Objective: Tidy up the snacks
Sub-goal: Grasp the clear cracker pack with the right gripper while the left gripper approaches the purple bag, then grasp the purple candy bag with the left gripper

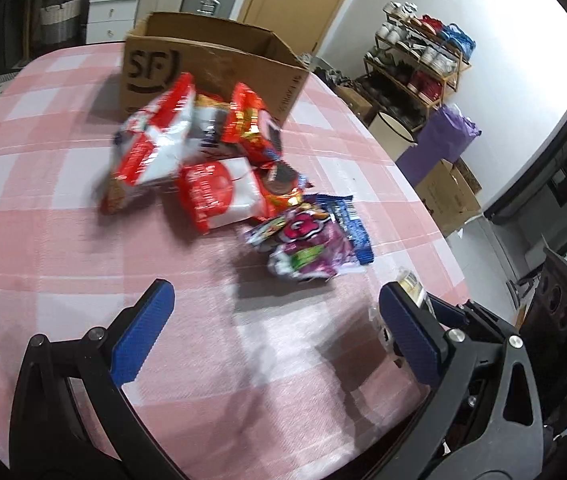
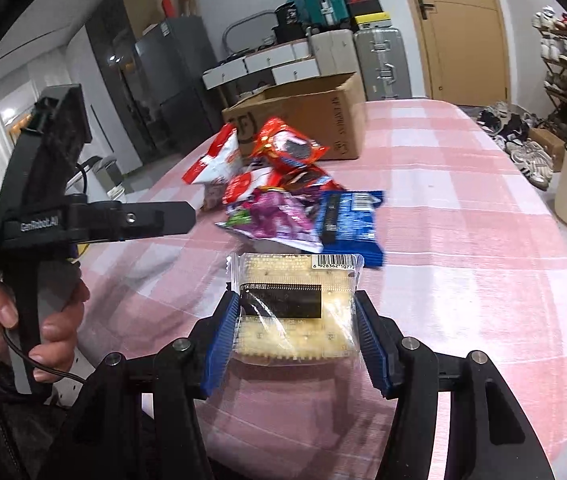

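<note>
A clear-wrapped cracker packet (image 2: pixel 297 307) sits clamped between the right tongs (image 2: pixel 298 338) above the pink-checked counter (image 2: pixel 463 240), barcode end pointing away toward the snack pile (image 2: pixel 283 184), its near edge hidden between the blue pads (image 2: pixel 223 340); the left tongs (image 1: pixel 277 334) hang spread wide, holding nothing; an open cardboard box (image 1: pixel 211 68) stands behind the blurred packets, its interior out of sight.

Even indoor light, fairly bright. Both views curve strongly, with black vignetting in the corners. The left wrist view is motion-blurred, smearing the snack bags (image 1: pixel 203 160). Soft shadows and pale sheen lie on the table (image 1: pixel 63 240) near its close edge.
</note>
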Demonstrator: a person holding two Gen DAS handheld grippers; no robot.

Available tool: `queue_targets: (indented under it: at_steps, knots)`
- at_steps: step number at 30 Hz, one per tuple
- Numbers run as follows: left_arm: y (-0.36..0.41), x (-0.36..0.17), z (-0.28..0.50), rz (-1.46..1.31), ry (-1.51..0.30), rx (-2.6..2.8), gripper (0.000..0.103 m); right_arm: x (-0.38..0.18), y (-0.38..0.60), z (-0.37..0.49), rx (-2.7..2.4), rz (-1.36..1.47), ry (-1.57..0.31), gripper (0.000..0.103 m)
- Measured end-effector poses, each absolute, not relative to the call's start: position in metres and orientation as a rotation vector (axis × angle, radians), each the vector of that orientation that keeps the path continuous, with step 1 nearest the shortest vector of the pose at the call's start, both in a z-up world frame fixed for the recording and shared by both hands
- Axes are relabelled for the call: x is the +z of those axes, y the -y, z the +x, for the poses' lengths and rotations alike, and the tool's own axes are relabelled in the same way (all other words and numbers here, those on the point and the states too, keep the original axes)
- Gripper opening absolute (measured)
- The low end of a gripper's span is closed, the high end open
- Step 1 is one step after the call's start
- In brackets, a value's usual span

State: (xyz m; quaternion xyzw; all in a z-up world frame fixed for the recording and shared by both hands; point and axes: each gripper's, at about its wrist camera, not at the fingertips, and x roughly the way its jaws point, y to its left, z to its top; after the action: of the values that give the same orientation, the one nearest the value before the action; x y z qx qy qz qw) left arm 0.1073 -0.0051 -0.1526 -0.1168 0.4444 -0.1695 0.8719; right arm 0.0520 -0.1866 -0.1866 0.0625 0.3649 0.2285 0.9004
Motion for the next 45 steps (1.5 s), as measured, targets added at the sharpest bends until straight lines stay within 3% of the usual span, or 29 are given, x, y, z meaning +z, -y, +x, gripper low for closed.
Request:
queue_targets:
  at_steps: [8,15,18,24,28,30,31,45]
  knots:
    - [0.041,-0.167,0.144,-0.269,-0.972,-0.371,0.102,-0.189,0.220,0.054,0.415,0.178,-0.744,0.057]
    - [0.058,-0.184,0.166,-0.290,-1.011,-0.348,0.094,-0.186,0.233,0.054,0.400,0.187,-0.724,0.057]
    - [0.062,-0.192,0.173,-0.312,-1.033,-0.352,0.080,-0.188,0.235,0.054,0.406,0.195,-0.725,0.057]
    - [0.059,-0.202,0.184,-0.378,-1.034,-0.381,0.067,-0.190,0.236,0.056,0.410,0.210,-0.723,0.057]
    - [0.062,-0.204,0.191,-0.385,-1.030,-0.401,0.046,-0.190,0.237,0.055,0.401,0.217,-0.722,0.057]
    - [0.062,-0.206,0.193,-0.387,-1.035,-0.408,0.041,-0.191,0.237,0.055,0.397,0.220,-0.728,0.057]
    - [0.063,-0.206,0.194,-0.392,-1.026,-0.419,0.029,-0.191,0.237,0.056,0.393,0.220,-0.728,0.057]
    - [0.060,-0.194,0.171,-0.337,-0.985,-0.440,0.027,-0.180,0.231,0.049,0.392,0.210,-0.707,0.058]
